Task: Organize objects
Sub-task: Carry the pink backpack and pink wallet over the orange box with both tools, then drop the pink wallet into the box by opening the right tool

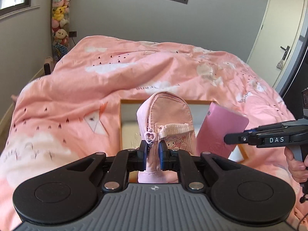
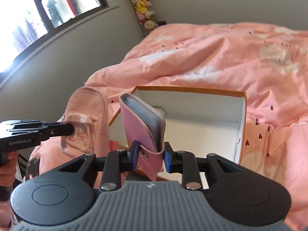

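Observation:
My left gripper (image 1: 153, 154) is shut on the near end of a pink fabric pouch (image 1: 167, 111) with a heart zip pull, which sticks up and away from the jaws. My right gripper (image 2: 151, 154) is shut on the snap end of a pink card holder (image 2: 134, 123) stuffed with cards. Both things hang above an open white box with an orange rim (image 2: 192, 89) lying on the bed. In the left wrist view the card holder (image 1: 221, 129) is at the right, with the right gripper (image 1: 229, 139) side-on. In the right wrist view the pouch (image 2: 90, 111) and left gripper (image 2: 67, 130) are at the left.
A rumpled pink duvet (image 1: 134, 73) covers the bed around the box (image 1: 130, 101). A tall clear tube of plush toys (image 1: 60, 19) stands in the corner by the window (image 2: 48, 9). A white door (image 1: 279, 34) is at the right. A hand (image 1: 296, 165) holds the right gripper's handle.

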Demonstrator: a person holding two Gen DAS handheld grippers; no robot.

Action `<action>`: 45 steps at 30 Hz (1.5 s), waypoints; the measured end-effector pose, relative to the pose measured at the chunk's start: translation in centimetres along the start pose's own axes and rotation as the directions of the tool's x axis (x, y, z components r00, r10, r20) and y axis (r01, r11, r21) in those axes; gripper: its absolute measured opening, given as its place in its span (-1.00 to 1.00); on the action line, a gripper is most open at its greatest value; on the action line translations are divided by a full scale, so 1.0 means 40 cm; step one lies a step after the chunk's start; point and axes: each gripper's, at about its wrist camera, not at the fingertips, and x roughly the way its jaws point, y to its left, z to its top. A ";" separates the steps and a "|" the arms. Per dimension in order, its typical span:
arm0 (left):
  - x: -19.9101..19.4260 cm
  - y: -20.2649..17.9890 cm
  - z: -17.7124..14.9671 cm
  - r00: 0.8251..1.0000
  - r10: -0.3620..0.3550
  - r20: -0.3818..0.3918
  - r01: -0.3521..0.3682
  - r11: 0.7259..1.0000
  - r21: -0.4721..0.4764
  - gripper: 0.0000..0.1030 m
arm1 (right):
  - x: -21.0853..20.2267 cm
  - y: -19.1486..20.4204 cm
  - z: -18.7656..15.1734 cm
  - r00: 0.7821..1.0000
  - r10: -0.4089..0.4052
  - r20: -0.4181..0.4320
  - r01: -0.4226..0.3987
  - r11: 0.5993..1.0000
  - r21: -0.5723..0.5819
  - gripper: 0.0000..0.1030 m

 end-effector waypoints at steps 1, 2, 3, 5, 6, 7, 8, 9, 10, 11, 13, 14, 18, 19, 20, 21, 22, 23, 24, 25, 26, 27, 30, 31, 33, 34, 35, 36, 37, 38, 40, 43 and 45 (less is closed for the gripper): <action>0.022 0.001 0.013 1.000 0.004 -0.008 -0.004 1.000 0.007 -0.74 | 0.023 -0.016 0.016 1.000 -0.001 -0.022 0.001 1.000 0.023 -0.45; 0.045 0.004 0.025 1.000 0.004 -0.018 -0.004 1.000 0.017 -0.74 | 0.049 -0.031 0.030 0.999 -0.002 -0.044 0.004 0.999 0.044 -0.46; 0.070 0.007 0.035 0.999 0.005 -0.033 -0.004 1.000 0.028 -0.74 | 0.079 -0.047 0.044 0.998 -0.005 -0.069 0.010 0.998 0.061 -0.45; 0.117 0.012 0.051 0.998 0.012 -0.062 -0.010 0.999 0.041 -0.74 | 0.146 -0.076 0.066 0.992 -0.007 -0.124 0.019 0.995 0.100 -0.45; 0.141 0.015 0.058 0.997 0.019 -0.078 -0.015 0.999 0.048 -0.74 | 0.180 -0.089 0.075 0.988 -0.003 -0.153 0.021 0.993 0.114 -0.45; 0.164 0.018 0.064 0.995 0.026 -0.094 -0.021 0.998 0.053 -0.74 | 0.214 -0.101 0.084 0.984 0.004 -0.180 0.020 0.992 0.129 -0.45; 0.184 0.022 0.068 0.994 0.031 -0.108 -0.025 0.998 0.056 -0.74 | 0.247 -0.111 0.089 0.979 0.012 -0.205 0.018 0.989 0.145 -0.45; 0.202 0.026 0.071 0.992 0.031 -0.121 -0.024 0.998 0.061 -0.74 | 0.281 -0.122 0.097 0.973 0.022 -0.230 0.015 0.987 0.159 -0.45; 0.220 0.028 0.076 0.990 0.034 -0.134 -0.025 0.998 0.065 -0.74 | 0.312 -0.132 0.104 0.968 0.031 -0.249 0.014 0.984 0.176 -0.45; 0.234 0.031 0.080 0.989 0.038 -0.145 -0.029 0.997 0.069 -0.74 | 0.339 -0.140 0.109 0.963 0.038 -0.265 0.013 0.982 0.190 -0.45; 0.258 0.032 0.085 0.985 0.054 -0.163 -0.041 0.996 0.085 -0.74 | 0.392 -0.157 0.119 0.954 0.054 -0.296 0.013 0.976 0.219 -0.45; 0.270 0.032 0.088 0.983 0.065 -0.172 -0.050 0.995 0.091 -0.74 | 0.415 -0.167 0.123 0.950 0.058 -0.308 0.016 0.973 0.232 -0.45; 0.305 0.026 0.094 0.976 0.103 -0.191 -0.081 0.989 0.120 -0.73 | 0.495 -0.187 0.139 0.930 0.071 -0.360 0.017 0.971 0.238 -0.45; 0.310 0.024 0.093 0.976 0.109 -0.191 -0.086 0.988 0.126 -0.73 | 0.505 -0.192 0.140 0.927 0.087 -0.365 0.007 0.969 0.248 -0.45; 0.316 0.025 0.094 0.975 0.112 -0.192 -0.089 0.988 0.128 -0.73 | 0.516 -0.197 0.145 0.925 0.106 -0.366 -0.007 0.965 0.261 -0.45; 0.322 0.026 0.097 0.974 0.113 -0.195 -0.089 0.988 0.125 -0.73 | 0.528 -0.199 0.150 0.922 0.117 -0.368 -0.014 0.963 0.270 -0.45; 0.325 0.029 0.097 0.974 0.111 -0.195 -0.089 0.989 0.119 -0.73 | 0.540 -0.200 0.155 0.921 0.115 -0.372 -0.011 0.963 0.270 -0.45; 0.328 0.031 0.100 0.975 0.109 -0.194 -0.088 0.990 0.111 -0.73 | 0.552 -0.200 0.158 0.920 0.108 -0.377 -0.004 0.964 0.267 -0.46; 0.331 0.034 0.103 0.975 0.107 -0.193 -0.088 0.991 0.105 -0.73 | 0.564 -0.199 0.159 0.919 0.099 -0.381 0.006 0.964 0.265 -0.45; 0.332 0.037 0.103 0.975 0.107 -0.193 -0.089 0.991 0.100 -0.73 | 0.579 -0.199 0.162 0.919 0.093 -0.383 0.011 0.965 0.262 -0.47; 0.332 0.039 0.103 0.976 0.106 -0.193 -0.088 0.991 0.097 -0.73 | 0.587 -0.200 0.164 0.921 0.104 -0.376 0.001 0.963 0.269 -0.47; 0.335 0.041 0.104 0.975 0.104 -0.194 -0.087 0.992 0.096 -0.73 | 0.595 -0.203 0.166 0.921 0.117 -0.372 -0.008 0.959 0.283 -0.47; 0.340 0.046 0.103 0.974 0.102 -0.201 -0.086 0.993 0.085 -0.73 | 0.614 -0.193 0.168 0.922 0.113 -0.371 -0.010 0.963 0.269 -0.44; 0.342 0.047 0.102 0.974 0.101 -0.202 -0.085 0.993 0.082 -0.73 | 0.618 -0.188 0.168 0.922 0.091 -0.375 0.006 0.969 0.249 -0.41; 0.345 0.051 0.099 0.974 0.099 -0.205 -0.085 0.994 0.074 -0.73 | 0.625 -0.172 0.164 0.922 0.025 -0.387 0.045 0.984 0.171 -0.32; 0.346 0.052 0.098 0.974 0.097 -0.206 -0.084 0.994 0.070 -0.73 | 0.626 -0.166 0.160 0.921 -0.001 -0.390 0.057 0.989 0.133 -0.25; 0.347 0.053 0.096 0.974 0.094 -0.205 -0.082 0.994 0.066 -0.73 | 0.627 -0.162 0.157 0.920 -0.016 -0.392 0.063 0.992 0.108 -0.23; 0.347 0.054 0.096 0.975 0.091 -0.203 -0.080 0.995 0.062 -0.73 | 0.624 -0.159 0.156 0.921 -0.024 -0.390 0.062 0.994 0.087 -0.22; 0.345 0.055 0.096 0.976 0.089 -0.200 -0.079 0.995 0.057 -0.73 | 0.619 -0.157 0.156 0.922 -0.028 -0.387 0.058 0.996 0.068 -0.22; 0.344 0.056 0.097 0.977 0.086 -0.197 -0.077 0.996 0.053 -0.73 | 0.611 -0.154 0.155 0.923 -0.032 -0.384 0.053 0.998 0.045 -0.18; 0.342 0.060 0.099 0.978 0.075 -0.193 -0.068 0.997 0.044 -0.73 | 0.593 -0.145 0.153 0.923 -0.030 -0.384 0.027 1.000 -0.014 -0.16; 0.345 0.066 0.102 0.979 0.061 -0.195 -0.056 0.998 0.027 -0.73 | 0.568 -0.125 0.134 0.903 -0.022 -0.429 -0.036 0.991 -0.126 -0.14; 0.349 0.067 0.103 0.980 0.051 -0.195 -0.049 0.999 0.013 -0.73 | 0.560 -0.110 0.115 0.887 -0.021 -0.461 -0.076 0.979 -0.190 -0.06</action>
